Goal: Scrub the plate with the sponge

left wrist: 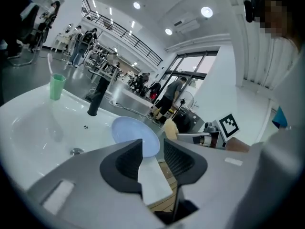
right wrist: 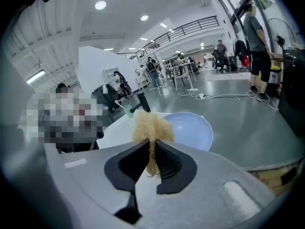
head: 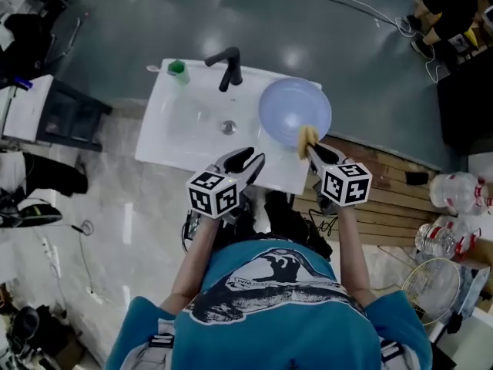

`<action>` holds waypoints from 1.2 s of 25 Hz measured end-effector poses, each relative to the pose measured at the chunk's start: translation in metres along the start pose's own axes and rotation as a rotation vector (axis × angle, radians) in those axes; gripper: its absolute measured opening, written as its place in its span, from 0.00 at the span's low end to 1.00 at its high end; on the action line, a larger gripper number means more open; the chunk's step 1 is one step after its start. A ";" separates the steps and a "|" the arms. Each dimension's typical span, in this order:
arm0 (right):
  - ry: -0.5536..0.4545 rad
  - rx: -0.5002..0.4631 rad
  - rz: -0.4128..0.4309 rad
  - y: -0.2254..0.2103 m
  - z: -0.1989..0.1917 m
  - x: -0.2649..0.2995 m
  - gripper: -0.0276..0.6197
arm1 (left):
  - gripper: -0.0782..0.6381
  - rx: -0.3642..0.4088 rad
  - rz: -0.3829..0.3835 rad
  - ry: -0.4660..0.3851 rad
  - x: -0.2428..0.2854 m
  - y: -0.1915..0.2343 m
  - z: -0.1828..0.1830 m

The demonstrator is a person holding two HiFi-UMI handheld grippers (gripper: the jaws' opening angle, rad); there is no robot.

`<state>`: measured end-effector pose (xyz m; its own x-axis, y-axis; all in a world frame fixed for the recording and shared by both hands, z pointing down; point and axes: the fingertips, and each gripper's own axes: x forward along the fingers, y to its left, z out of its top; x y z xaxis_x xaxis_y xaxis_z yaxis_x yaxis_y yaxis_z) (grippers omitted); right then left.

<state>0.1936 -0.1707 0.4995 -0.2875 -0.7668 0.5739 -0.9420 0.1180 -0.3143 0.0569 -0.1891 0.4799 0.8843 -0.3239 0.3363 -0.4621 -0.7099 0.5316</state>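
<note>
Here the right tool [right wrist: 151,151] pinches the sponge [head: 307,138] at five o'clock of the blue plate [head: 291,108], ready to scrub; the left tool [left wrist: 153,149] gapes empty, likely to steady that plate on the sink [head: 173,133] ledge.

A white washbasin [head: 166,133] bears a blue plate [head: 293,108], green cup [head: 178,69] and black faucet [head: 229,68].

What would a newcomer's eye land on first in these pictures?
The pale blue plate stands out, resting on the right side of the white sink. At its near edge, the right gripper pinches a yellow sponge, while the left gripper hovers open and empty over the sink's front rim.
</note>
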 end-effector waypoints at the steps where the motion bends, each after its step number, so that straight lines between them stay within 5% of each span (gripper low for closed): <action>1: 0.016 -0.024 0.003 -0.011 0.006 0.007 0.09 | 0.31 -0.007 0.021 0.008 0.010 0.006 -0.002; 5: 0.094 -0.134 0.010 -0.053 0.024 0.042 0.10 | 0.37 -0.072 0.105 0.045 0.049 0.032 -0.013; 13: 0.275 -0.330 0.007 -0.115 0.038 0.121 0.10 | 0.44 -0.337 0.194 0.038 0.096 0.069 -0.038; 20: 0.379 -0.490 -0.031 -0.142 0.051 0.165 0.10 | 0.47 -0.370 0.252 0.056 0.116 0.088 -0.052; 25: 0.468 -0.548 -0.051 -0.147 0.043 0.182 0.10 | 0.30 -0.360 0.291 0.063 0.126 0.094 -0.060; 30: 0.476 -0.589 -0.048 -0.149 0.043 0.192 0.09 | 0.28 -0.365 0.274 0.032 0.130 0.096 -0.059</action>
<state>0.2862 -0.3622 0.6243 -0.1617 -0.4401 0.8833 -0.8535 0.5116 0.0986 0.1235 -0.2627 0.6204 0.7262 -0.4454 0.5237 -0.6772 -0.3321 0.6566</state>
